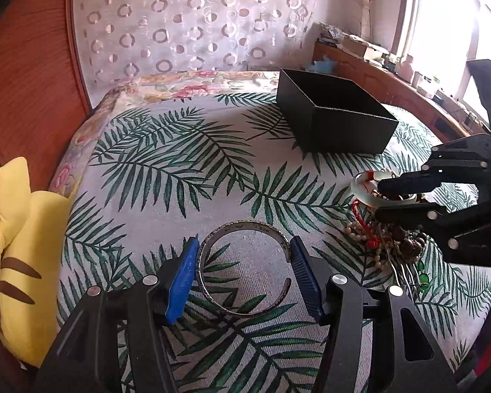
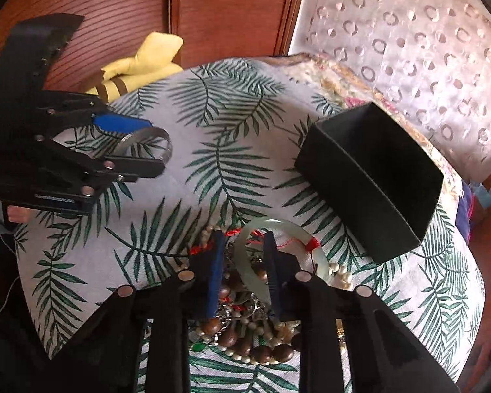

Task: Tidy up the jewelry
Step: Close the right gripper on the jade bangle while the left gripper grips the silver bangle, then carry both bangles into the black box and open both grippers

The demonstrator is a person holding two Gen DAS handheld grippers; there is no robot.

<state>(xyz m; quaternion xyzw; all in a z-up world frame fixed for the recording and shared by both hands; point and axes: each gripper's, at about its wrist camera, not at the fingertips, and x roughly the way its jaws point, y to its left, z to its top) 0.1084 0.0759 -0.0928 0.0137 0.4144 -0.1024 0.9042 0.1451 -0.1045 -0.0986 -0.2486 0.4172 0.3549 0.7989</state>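
My left gripper [image 1: 244, 245] is shut on a silver cuff bracelet [image 1: 245, 226], its blue pads [image 1: 183, 278] pressing the cuff's two sides just above the leaf-print cloth. The right wrist view shows the same left gripper [image 2: 155, 145] and cuff [image 2: 147, 134] at the left. My right gripper [image 2: 243, 234] points down into a jewelry pile [image 2: 245, 337] of beads and pearls. Its jaws stand narrow around the band of a pale green jade bangle [image 2: 320, 255] with red thread. A gap shows between the left pad and the band. A black open box [image 2: 370, 177] sits beyond, its inside dark.
The leaf-print cloth [image 1: 180, 180] covers a bed. A yellow plush [image 1: 26, 245] lies at its left edge against the wooden wardrobe [image 2: 229, 9]. The box [image 1: 343, 124] stands at the far right, with a cluttered wooden ledge [image 1: 392, 62] and a window behind. A hand [image 2: 13, 213] holds the left gripper.
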